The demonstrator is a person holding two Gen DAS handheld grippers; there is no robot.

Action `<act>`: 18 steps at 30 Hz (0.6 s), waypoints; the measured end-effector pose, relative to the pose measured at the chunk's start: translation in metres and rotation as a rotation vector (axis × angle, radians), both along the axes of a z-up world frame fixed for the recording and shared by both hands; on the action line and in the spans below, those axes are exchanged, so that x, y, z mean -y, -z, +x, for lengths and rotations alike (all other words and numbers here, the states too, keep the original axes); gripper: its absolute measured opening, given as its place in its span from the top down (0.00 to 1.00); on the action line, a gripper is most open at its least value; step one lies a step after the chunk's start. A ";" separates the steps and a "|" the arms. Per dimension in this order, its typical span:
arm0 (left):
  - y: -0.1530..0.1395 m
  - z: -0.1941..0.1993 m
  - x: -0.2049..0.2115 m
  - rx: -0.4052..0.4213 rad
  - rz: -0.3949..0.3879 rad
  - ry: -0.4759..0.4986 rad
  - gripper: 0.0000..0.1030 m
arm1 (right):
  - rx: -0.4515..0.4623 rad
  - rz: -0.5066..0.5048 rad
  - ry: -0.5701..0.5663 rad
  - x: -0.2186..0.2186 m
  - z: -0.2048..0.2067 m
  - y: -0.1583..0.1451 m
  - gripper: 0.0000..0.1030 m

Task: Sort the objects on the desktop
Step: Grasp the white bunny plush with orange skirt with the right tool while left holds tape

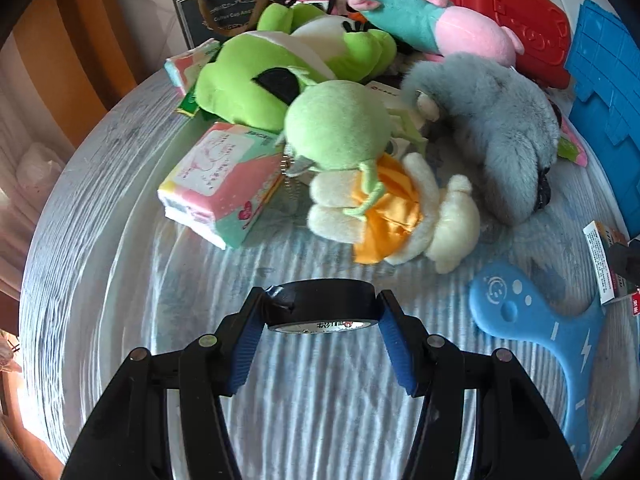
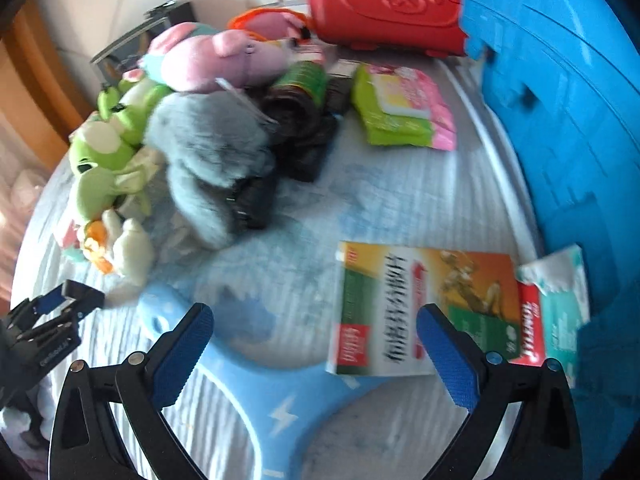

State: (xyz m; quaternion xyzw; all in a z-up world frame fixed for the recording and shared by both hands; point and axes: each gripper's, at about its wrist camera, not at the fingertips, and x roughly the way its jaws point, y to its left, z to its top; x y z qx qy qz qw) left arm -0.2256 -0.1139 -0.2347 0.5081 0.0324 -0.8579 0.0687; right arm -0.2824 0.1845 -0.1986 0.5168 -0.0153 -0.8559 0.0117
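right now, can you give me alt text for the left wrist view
The left claw is shut on a roll of black tape, held just above a pale wood-grain table. Behind it lies a heap of plush toys: a green frog, a grey one, with a pink tissue pack to their left.

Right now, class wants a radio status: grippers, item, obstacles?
Left gripper shut on black tape roll. Right gripper open, empty, above blue mat. Plush toy pile ahead.

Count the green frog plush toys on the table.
2: a large frog plush lying at the back left, and a small frog plush in front of it. The pile may hide more.
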 end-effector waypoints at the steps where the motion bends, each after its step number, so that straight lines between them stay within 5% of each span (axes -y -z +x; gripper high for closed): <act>1: -0.001 0.002 0.007 -0.005 -0.006 -0.016 0.46 | -0.006 -0.020 -0.049 0.016 -0.005 0.000 0.00; 7: -0.008 0.003 0.032 -0.049 -0.017 -0.075 0.46 | -0.016 -0.062 -0.283 0.101 -0.035 0.021 0.00; 14: -0.006 0.001 0.041 -0.090 -0.025 -0.085 0.46 | -0.005 -0.096 -0.352 0.140 -0.058 0.053 0.14; 16: -0.005 -0.002 0.045 -0.089 -0.015 -0.087 0.46 | 0.007 -0.113 -0.353 0.144 -0.064 0.062 0.48; 18: -0.008 0.001 0.043 -0.094 -0.007 -0.079 0.46 | 0.006 -0.113 -0.349 0.146 -0.063 0.063 0.50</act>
